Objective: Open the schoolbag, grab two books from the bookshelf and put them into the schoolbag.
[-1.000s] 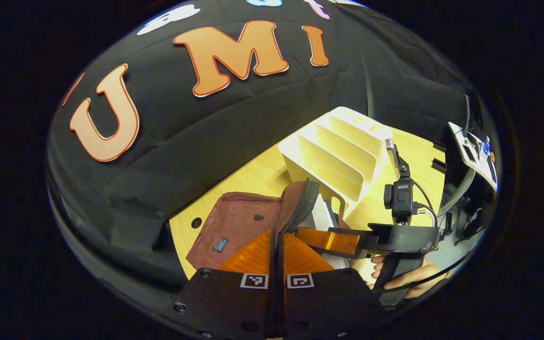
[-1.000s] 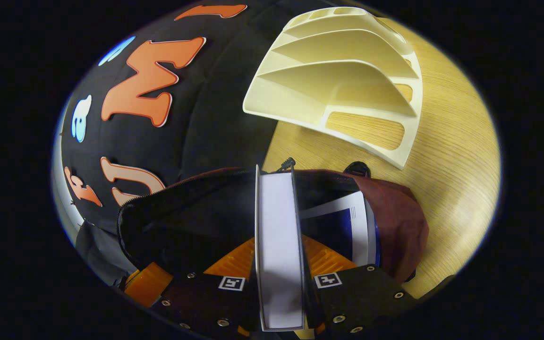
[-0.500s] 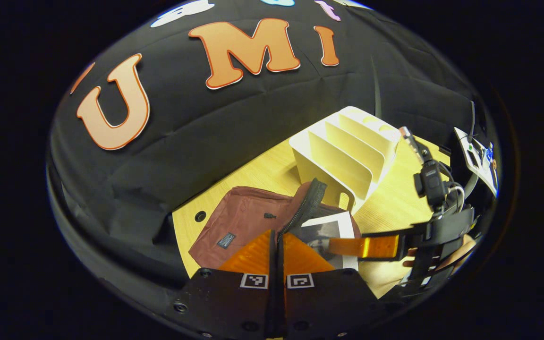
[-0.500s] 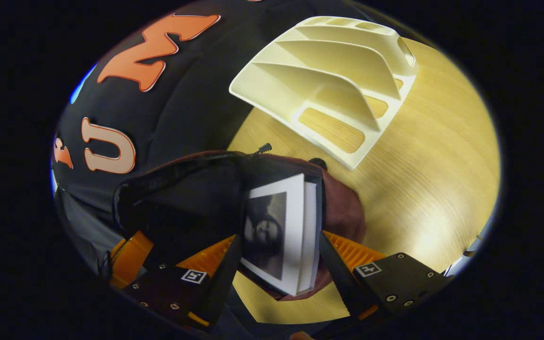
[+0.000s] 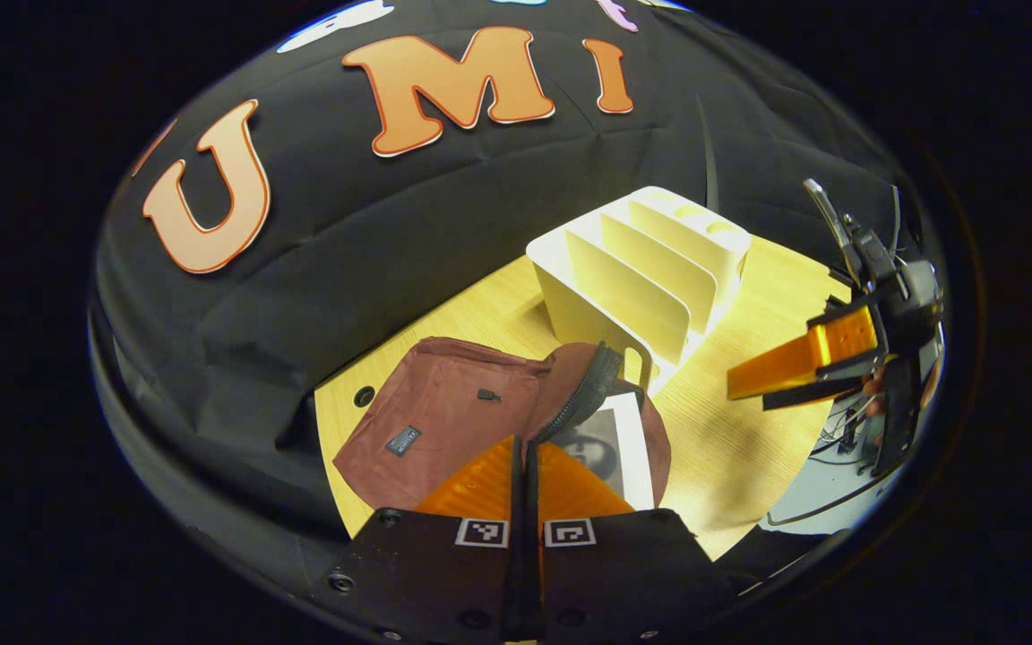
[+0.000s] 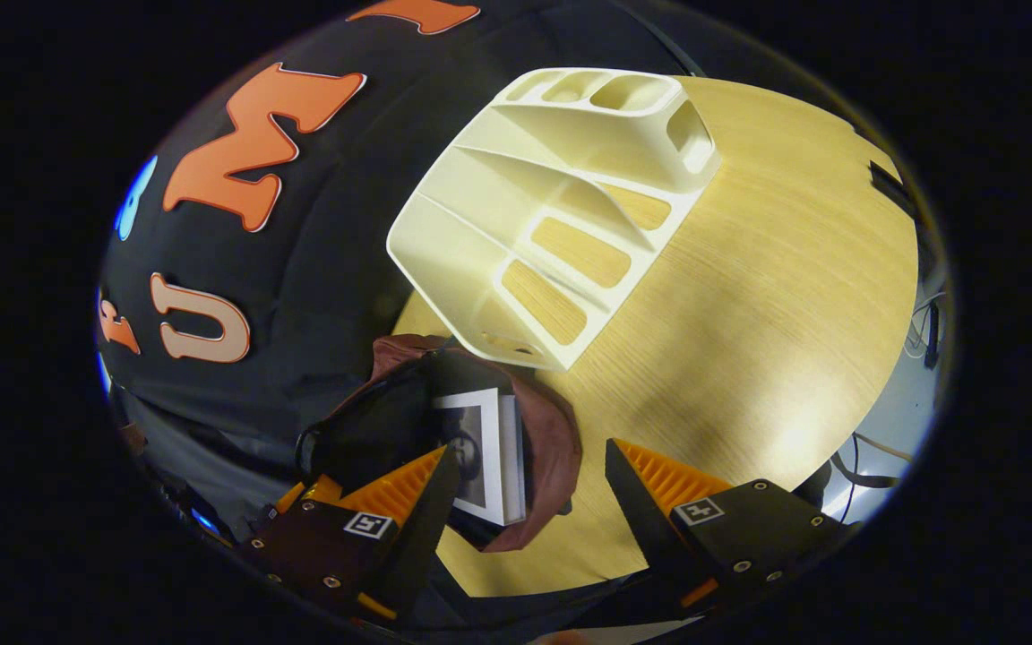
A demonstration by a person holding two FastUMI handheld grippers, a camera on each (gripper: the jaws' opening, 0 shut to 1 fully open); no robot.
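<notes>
Maroon schoolbag point(image 5: 444, 421) lies flat, its mouth toward the bookshelf point(image 5: 641, 269).

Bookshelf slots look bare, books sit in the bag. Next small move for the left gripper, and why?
Probably open the left gripper to let the flap drop: it is pinching the schoolbag open, a book lies inside, the bookshelf slots are bare, and the right gripper is open, holding nothing.

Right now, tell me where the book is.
The book lies in the open schoolbag on the table, just in front of the white bookshelf; the left gripper view shows it there too.
</notes>
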